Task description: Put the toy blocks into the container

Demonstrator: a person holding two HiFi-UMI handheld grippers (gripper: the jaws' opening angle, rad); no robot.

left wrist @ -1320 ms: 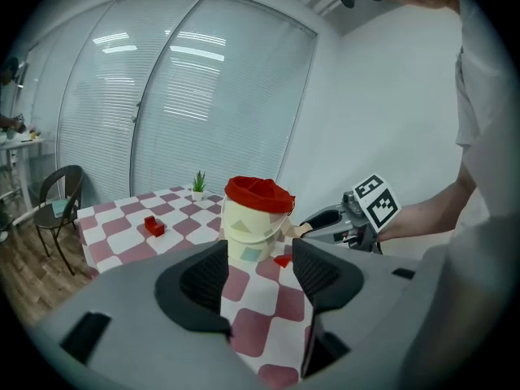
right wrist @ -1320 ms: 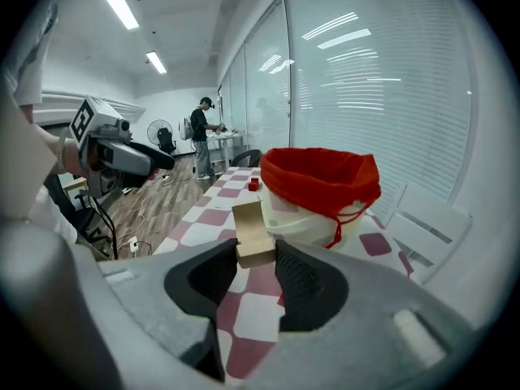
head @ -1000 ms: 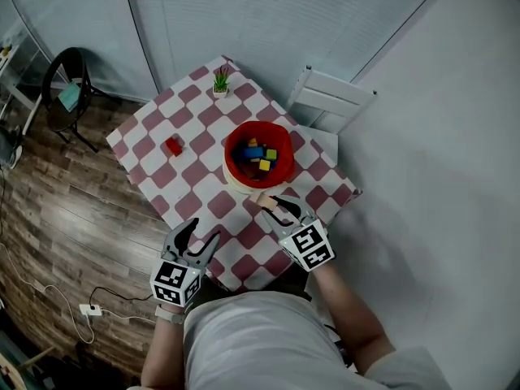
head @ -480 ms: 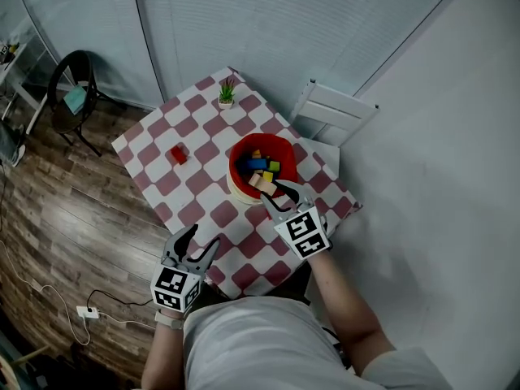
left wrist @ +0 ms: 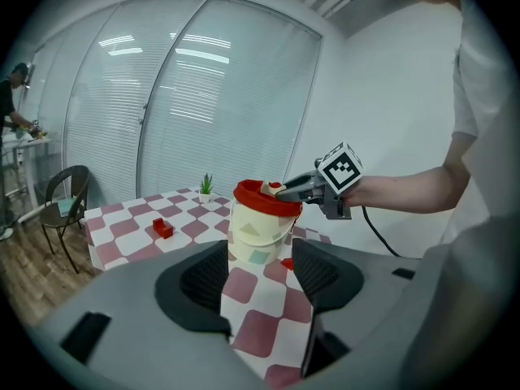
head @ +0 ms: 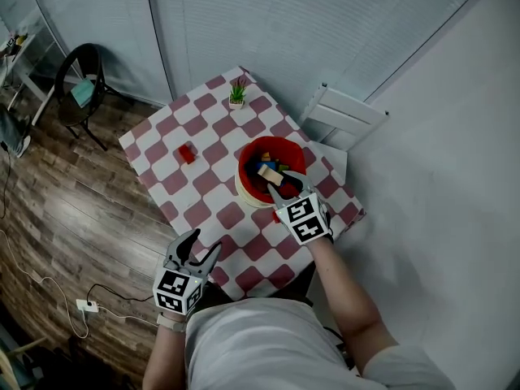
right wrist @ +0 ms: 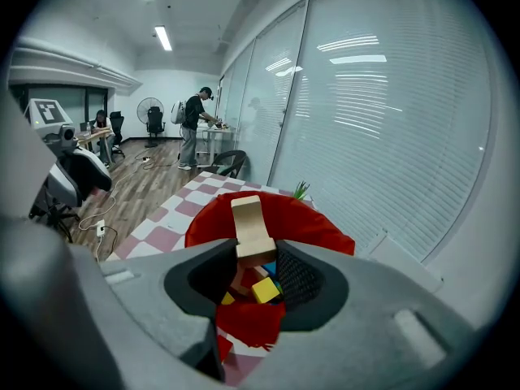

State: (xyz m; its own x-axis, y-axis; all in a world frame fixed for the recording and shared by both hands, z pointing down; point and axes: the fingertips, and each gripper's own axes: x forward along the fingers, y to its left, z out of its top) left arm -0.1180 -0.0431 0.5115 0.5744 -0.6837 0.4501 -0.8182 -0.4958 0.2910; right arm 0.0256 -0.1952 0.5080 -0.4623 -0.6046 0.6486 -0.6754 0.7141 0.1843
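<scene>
Over the red container (head: 245,162) at the centre of the head view, the right claw (head: 275,188) grips a wooden block (head: 266,175) by its lower end. If the block is released off-centre, it may clip the rim and tumble onto the table (head: 207,132). The left claw (head: 203,244) hangs open and empty at lower left. A red block (head: 188,153) lies left of the container.

The head camera looked steeply down above the checkered table (head: 203,184), while both gripper cameras faced along their jaws toward the red container (head: 245,159) at twelve o'clock, the right one nearest.
</scene>
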